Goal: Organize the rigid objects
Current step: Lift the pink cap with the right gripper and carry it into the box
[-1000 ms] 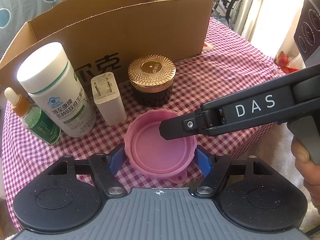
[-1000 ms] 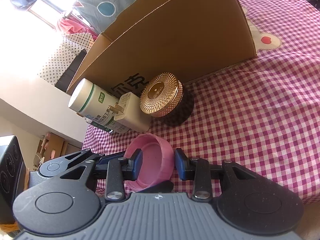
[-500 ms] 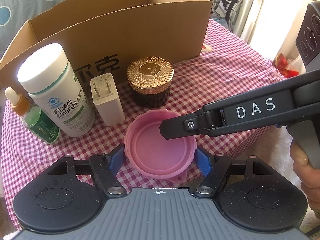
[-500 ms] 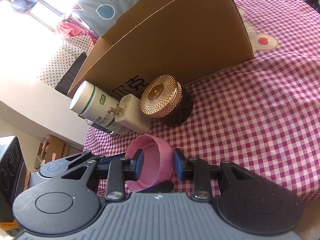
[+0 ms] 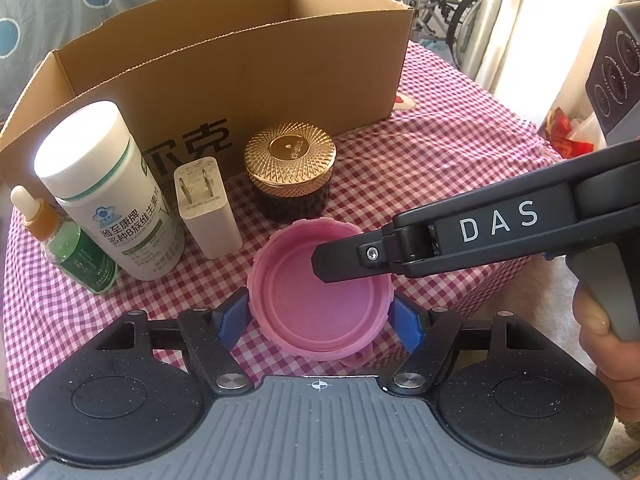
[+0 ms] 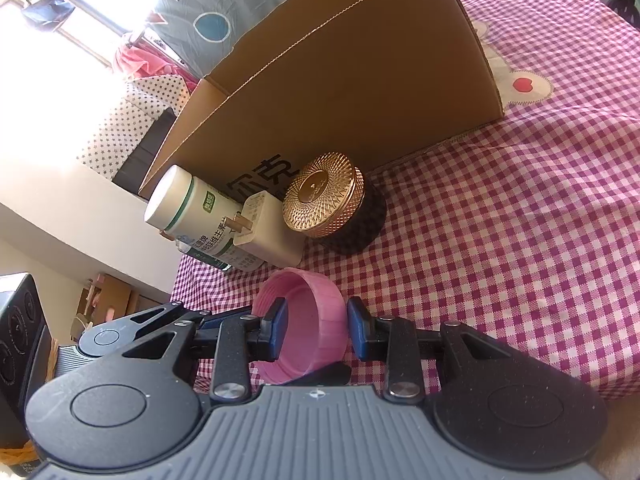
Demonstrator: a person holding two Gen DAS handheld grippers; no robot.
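Little has moved: pink lid [image 5: 320, 300] unshifted. Left gripper [image 5: 320, 316] fingers apart, flanking it; right gripper [image 6: 316, 330] fingers straddle its 3 o'clock rim, unclamped. Close squarely before lifting.

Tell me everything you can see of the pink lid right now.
The pink lid is a round, plastic-looking cap with a ribbed outer wall and a small tab at its near edge. It lies open side up on the checked tablecloth, in front of the gold-lidded jar. The left gripper straddles it; the right gripper has one finger inside and one outside its wall.
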